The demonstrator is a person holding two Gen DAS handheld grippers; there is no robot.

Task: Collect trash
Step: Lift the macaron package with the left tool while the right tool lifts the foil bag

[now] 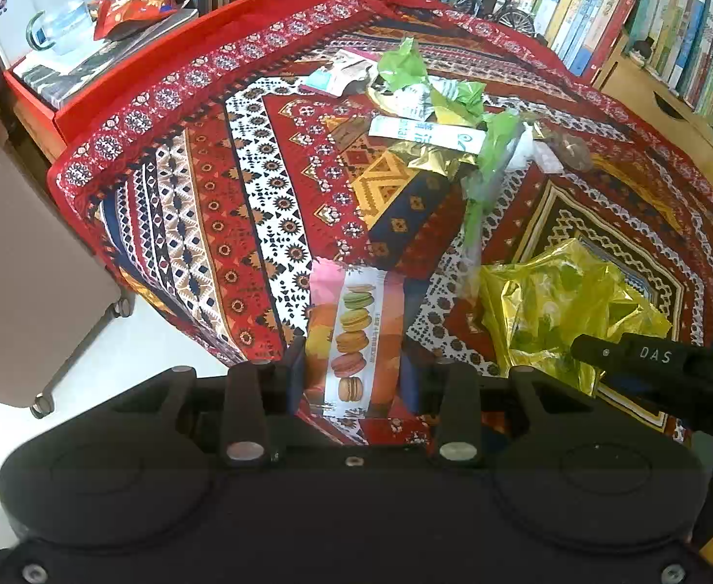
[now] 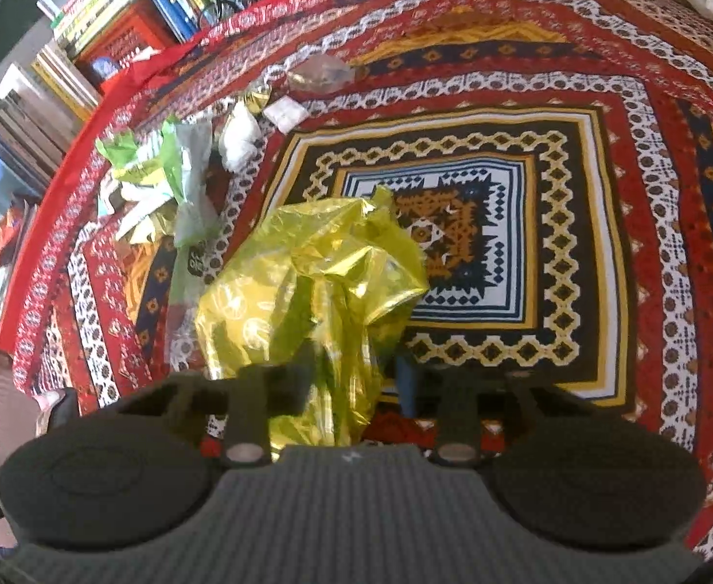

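Right now the left gripper [image 1: 351, 370] has its two fingers on either side of a macaron wrapper [image 1: 354, 340], a flat pack near the edge of the cloth [image 1: 200, 224]. The fingers look partly closed around it, but I cannot tell if they are pinching it tight yet. The right gripper [image 2: 351, 384] sits at the yellow bag [image 2: 307, 287], which is crumpled up in the middle of the cloth. The bag fills the gap between its fingers, and I cannot tell if they are squeezing it. More trash [image 1: 434, 112] lies in a pile farther back, well apart from both grippers. To do this step well, I think the left gripper should squeeze the wrapper firmly and lift it without catching the cloth. The right gripper should hold the bag mouth up and open, so the wrapper can drop inside. Shiny plastic is slippery, so move slowly.
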